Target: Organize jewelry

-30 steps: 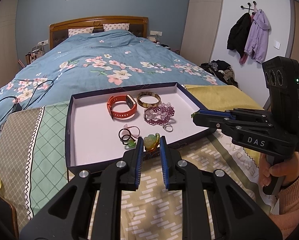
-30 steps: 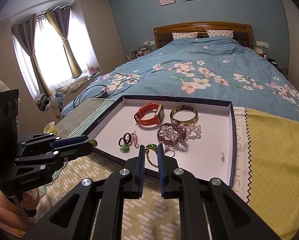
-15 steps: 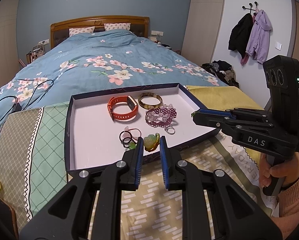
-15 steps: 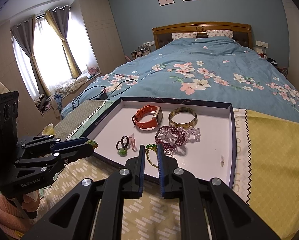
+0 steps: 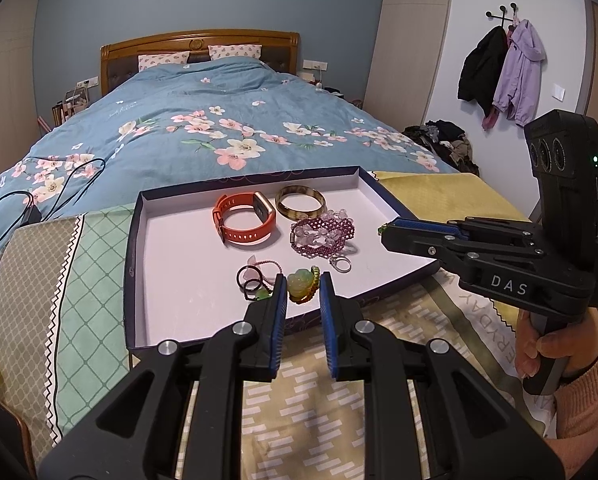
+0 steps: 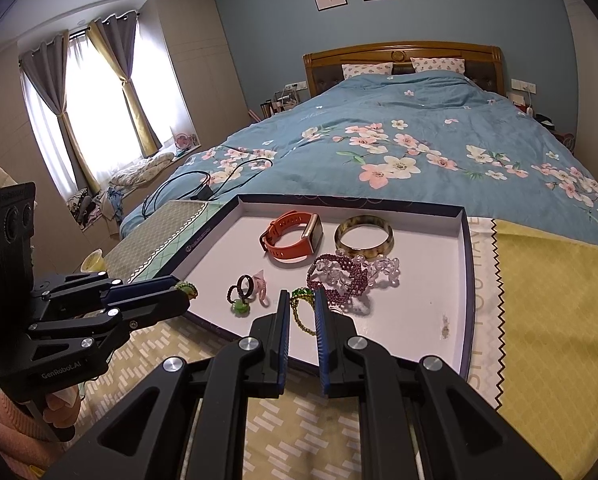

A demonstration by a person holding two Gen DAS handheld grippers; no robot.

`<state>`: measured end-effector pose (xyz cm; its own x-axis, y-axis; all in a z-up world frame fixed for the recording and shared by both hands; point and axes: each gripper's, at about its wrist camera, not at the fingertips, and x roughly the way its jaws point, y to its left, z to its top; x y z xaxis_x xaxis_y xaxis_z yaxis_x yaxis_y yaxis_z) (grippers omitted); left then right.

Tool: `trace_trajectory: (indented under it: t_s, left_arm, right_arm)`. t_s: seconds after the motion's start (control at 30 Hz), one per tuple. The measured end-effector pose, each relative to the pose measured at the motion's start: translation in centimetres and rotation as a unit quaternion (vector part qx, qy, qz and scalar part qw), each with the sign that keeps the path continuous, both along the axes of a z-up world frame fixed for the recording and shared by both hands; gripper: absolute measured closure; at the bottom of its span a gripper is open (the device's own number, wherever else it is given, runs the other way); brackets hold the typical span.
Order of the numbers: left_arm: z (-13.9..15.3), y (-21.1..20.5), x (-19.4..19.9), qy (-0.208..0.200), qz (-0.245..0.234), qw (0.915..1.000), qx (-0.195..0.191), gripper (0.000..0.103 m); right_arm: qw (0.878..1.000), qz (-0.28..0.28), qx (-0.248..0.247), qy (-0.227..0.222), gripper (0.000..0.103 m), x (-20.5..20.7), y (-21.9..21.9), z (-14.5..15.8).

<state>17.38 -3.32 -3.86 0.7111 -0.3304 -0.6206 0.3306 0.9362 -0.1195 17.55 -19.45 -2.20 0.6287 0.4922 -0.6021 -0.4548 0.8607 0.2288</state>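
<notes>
Left gripper is clamped on a green flower bracelet above the near edge of the tray. Right gripper pinches that bracelet's beaded loop. Placement remains; watch, bangle, purple bracelet and 3 or so rings already lie inside.

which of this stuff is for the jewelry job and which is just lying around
Job: tray, watch, bangle, purple bracelet, ring, hair ties, green bracelet in left gripper, green bead string in right gripper.

Lying about: cables, coats, clothes pile, pillows.
</notes>
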Motion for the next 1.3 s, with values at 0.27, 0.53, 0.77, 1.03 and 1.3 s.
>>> trace_trajectory:
  t_s: [0.27,0.53,0.77,1.03,1.3]
  left_arm:
    - [-0.2,-0.2,0.4,0.002,0.002,1.0,0.0,0.086]
    - [-0.5,-0.3,0.8,0.002,0.004,1.0,0.001,0.086]
    - [-0.6,0.0,1.3,0.004,0.006,1.0,0.003,0.086]
    - [-1.0,0.2,2.0,0.007,0.009,0.9999,0.003,0.086]
    - [-1.3,0.2,2.4,0.011,0.013,0.9998,0.006,0.086]
  right_arm:
    - [1.0,0.0,-0.001,0.001,0.092,0.2,0.0,0.0]
    - [1.0,0.0,0.0,0.001,0.093,0.1,0.0,0.0]
    - [1.0,0.0,0.0,0.001,0.093,0.4,0.0,0.0]
    - [1.0,-0.001,-0.001,0.003,0.093,0.7,0.0,-0.3]
    - [1.0,-0.002,-0.002,0.004,0.093,0.9,0.0,-0.4]
